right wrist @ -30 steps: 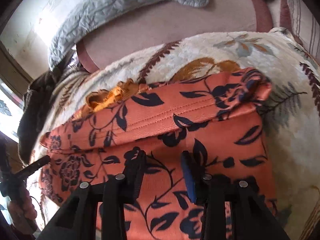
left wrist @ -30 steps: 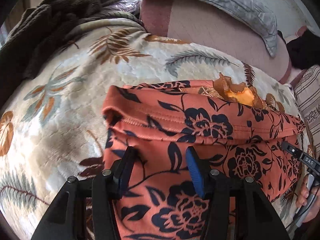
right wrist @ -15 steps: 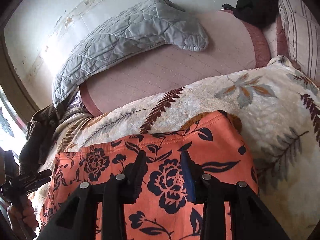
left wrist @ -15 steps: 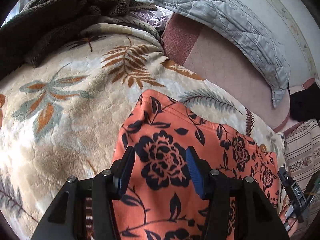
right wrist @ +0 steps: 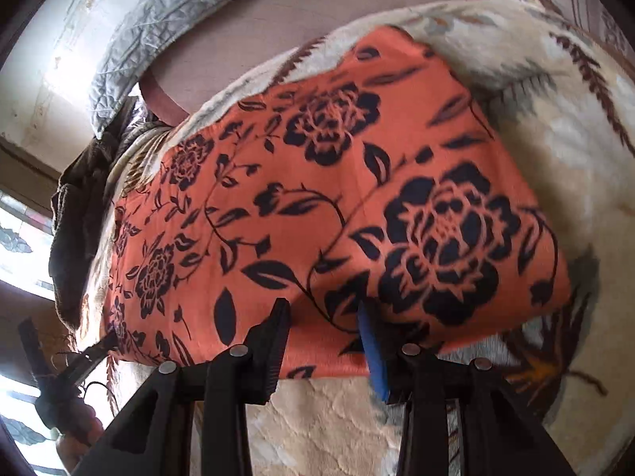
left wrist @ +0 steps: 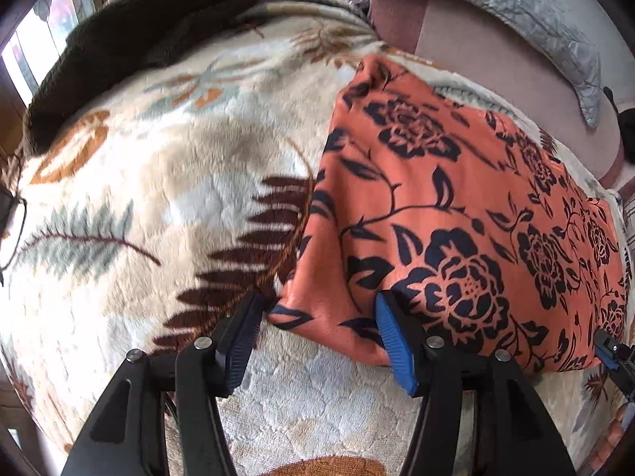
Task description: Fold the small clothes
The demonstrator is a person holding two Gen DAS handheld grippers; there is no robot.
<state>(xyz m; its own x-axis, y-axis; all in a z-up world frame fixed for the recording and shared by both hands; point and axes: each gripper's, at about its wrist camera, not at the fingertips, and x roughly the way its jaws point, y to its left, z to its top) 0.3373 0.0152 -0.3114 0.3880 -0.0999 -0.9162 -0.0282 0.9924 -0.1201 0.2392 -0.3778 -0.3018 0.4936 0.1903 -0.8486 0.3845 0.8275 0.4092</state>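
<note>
On the plush leaf-print blanket [left wrist: 166, 182] lies the orange floral garment [left wrist: 456, 206], folded into a flat rectangle – its near edge at six o'clock in both wrist views. At nine o'clock, a brown fleece throw [left wrist: 158, 20] is heaped. The left gripper [left wrist: 317, 331] straddles the garment's near-left corner, jaws opening, pads apparently off the cloth. The right gripper [right wrist: 325, 341], toward three o'clock, seems clenched on the near edge – the hem bunches between its jaws. Judging by its drape, the fabric is thin, light, limp and slightly slippery; best taken at corners or hems. A quilted grey pillow [right wrist: 166, 16] sits at twelve o'clock
</note>
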